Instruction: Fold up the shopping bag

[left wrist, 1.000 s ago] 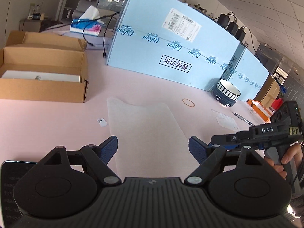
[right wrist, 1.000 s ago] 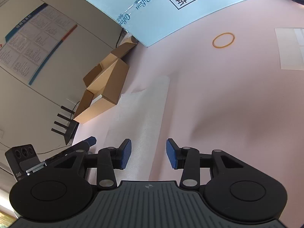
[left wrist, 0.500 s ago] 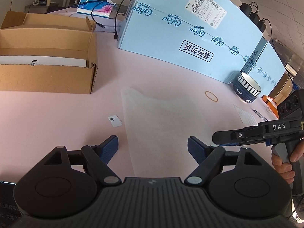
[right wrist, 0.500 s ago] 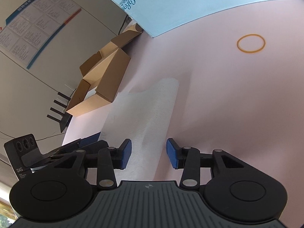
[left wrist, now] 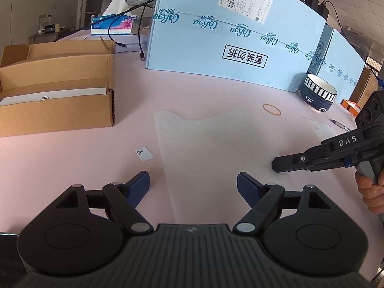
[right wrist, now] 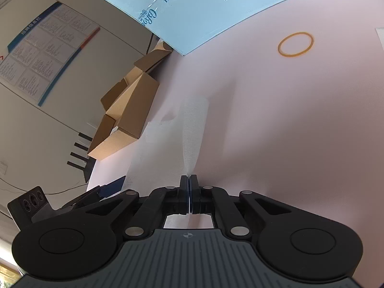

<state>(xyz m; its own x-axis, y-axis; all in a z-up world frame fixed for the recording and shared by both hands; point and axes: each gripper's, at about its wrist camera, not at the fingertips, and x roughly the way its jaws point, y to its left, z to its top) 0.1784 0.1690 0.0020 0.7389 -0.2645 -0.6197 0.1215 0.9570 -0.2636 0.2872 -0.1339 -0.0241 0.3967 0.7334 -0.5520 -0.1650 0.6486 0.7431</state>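
Observation:
A thin translucent white shopping bag (left wrist: pixel 216 141) lies flat on the pink table (left wrist: pixel 72 168), handles pointing away from me. My left gripper (left wrist: pixel 193 184) hovers wide open over the bag's near end, one finger on each side of its left edge, holding nothing. In from the right comes my right gripper (left wrist: pixel 276 164), held by a hand (left wrist: pixel 369 192), tips at the bag's right edge. In the right wrist view, that gripper (right wrist: pixel 189 180) is shut on the bag's edge, and the bag (right wrist: pixel 193 124) rises from the jaws as a narrow lifted strip.
An open cardboard box (left wrist: pixel 55 91) stands at the left. A large blue carton (left wrist: pixel 228 36) walls off the back. A striped bowl (left wrist: pixel 316 93), a rubber band (left wrist: pixel 271 109), a pen (left wrist: pixel 340 126) and a clear sheet (left wrist: pixel 319 127) lie right. A small paper tag (left wrist: pixel 144 154) sits left of the bag.
My right gripper was open over the bag's right edge and has now shut on it, lifting that edge. The left gripper stays open, and its view has shifted slightly.

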